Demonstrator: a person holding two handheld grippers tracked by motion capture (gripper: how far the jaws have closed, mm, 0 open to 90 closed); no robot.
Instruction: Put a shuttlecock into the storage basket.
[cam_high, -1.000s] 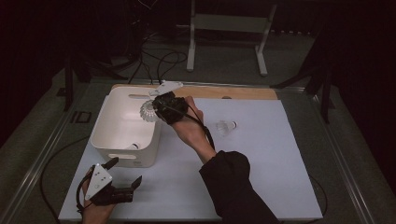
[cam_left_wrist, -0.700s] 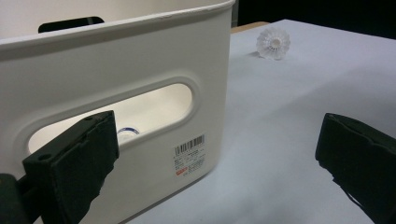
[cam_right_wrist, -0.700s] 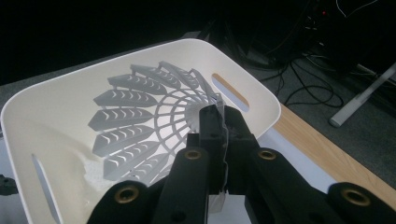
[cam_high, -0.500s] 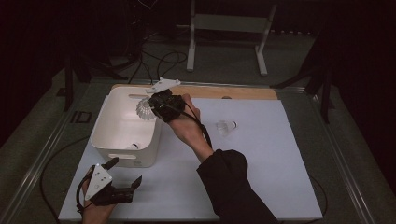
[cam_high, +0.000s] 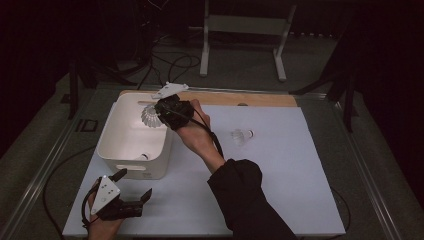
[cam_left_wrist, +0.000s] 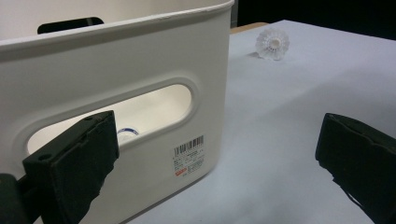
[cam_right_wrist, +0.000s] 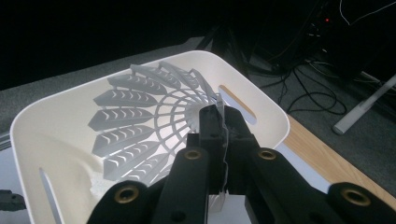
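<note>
Right claw (cam_high: 159, 116) is closed on a shuttlecock (cam_high: 150, 117) by its skirt edge and holds it above the white bin (cam_high: 114, 155), near far-right corner. Left claw (cam_high: 134, 186) is open w/ nothing between jaws, low on the table (cam_high: 280, 190) in front of bin. 2nd shuttlecock (cam_high: 242, 136) lies on table, right of bin.

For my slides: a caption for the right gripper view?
Right gripper shut on a shuttlecock's skirt, held above the white bin.
</note>
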